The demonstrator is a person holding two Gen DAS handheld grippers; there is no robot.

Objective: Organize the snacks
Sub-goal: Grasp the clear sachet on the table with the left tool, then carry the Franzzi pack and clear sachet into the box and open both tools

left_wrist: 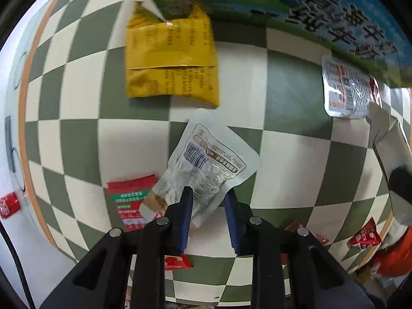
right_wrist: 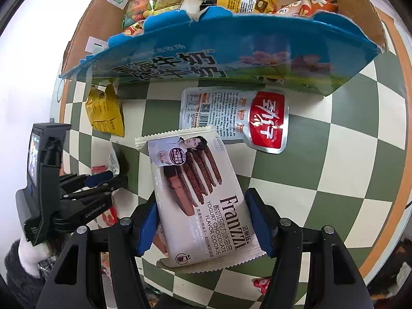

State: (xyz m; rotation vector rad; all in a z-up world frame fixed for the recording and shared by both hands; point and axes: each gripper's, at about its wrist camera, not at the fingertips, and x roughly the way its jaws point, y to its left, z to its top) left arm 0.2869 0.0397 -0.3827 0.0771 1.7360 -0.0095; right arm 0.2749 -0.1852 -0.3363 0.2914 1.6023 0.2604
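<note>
Cardboard milk carton box (right_wrist: pixel 219 59), blue-printed and filled with snacks, runs past the frame's top. Below it, the right gripper (right_wrist: pixel 206 225) clamps a Franzzi yogurt chocolate cookie pack (right_wrist: pixel 203 206) over the checkered cloth (right_wrist: pixel 347 154), which partly covers a silver-red pouch (right_wrist: pixel 237 118). The left gripper (left_wrist: pixel 208 206) pinches a clear barcode pouch (left_wrist: pixel 208 164); its print is blurred. A yellow packet (left_wrist: pixel 172 59) lies half under the box.
</note>
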